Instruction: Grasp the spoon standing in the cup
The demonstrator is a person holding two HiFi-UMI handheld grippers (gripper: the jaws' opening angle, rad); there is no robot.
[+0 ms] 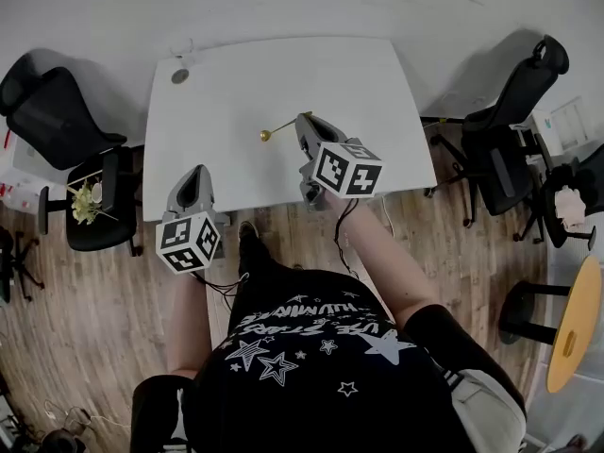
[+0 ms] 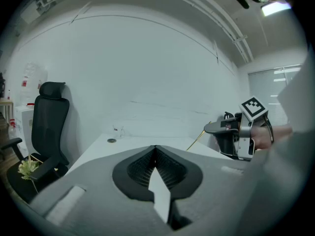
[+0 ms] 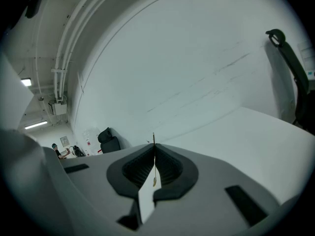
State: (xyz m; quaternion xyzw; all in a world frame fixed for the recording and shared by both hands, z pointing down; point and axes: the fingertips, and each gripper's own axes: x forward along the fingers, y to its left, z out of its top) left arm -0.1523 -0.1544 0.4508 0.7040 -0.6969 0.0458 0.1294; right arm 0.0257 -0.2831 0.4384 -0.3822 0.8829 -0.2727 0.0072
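The right gripper (image 1: 304, 121) is clamped on the spoon (image 1: 276, 129). In the right gripper view its jaws are pressed together, with the thin gold handle pinched in the seam and a short end sticking out past the tips. From the head view the spoon runs sideways out of the jaws toward the left edge of the surface (image 1: 283, 69). Its round gold bowl is at the free end, and the spoon is held over the middle of the surface, clear of the cup. The left gripper view shows the same thing from the side: a slim gold line slanting down from the right gripper's closed tips.

The left gripper (image 1: 193, 175) is at the near edge of the surface, toward the near left corner, well apart from the right gripper. Its jaws are closed on each other with nothing between them.

The cup (image 2: 118, 130) is small and clear and hard to make out. It stands at the far left corner of the surface, with a small round grey disc (image 2: 111, 140) just beside it on the near side.

Around the surface are a black office chair (image 1: 57, 111) off the left edge and more black chairs (image 1: 510, 111) off the right. A potted plant (image 1: 85, 202) sits on a dark seat over the wooden floor (image 1: 85, 310).
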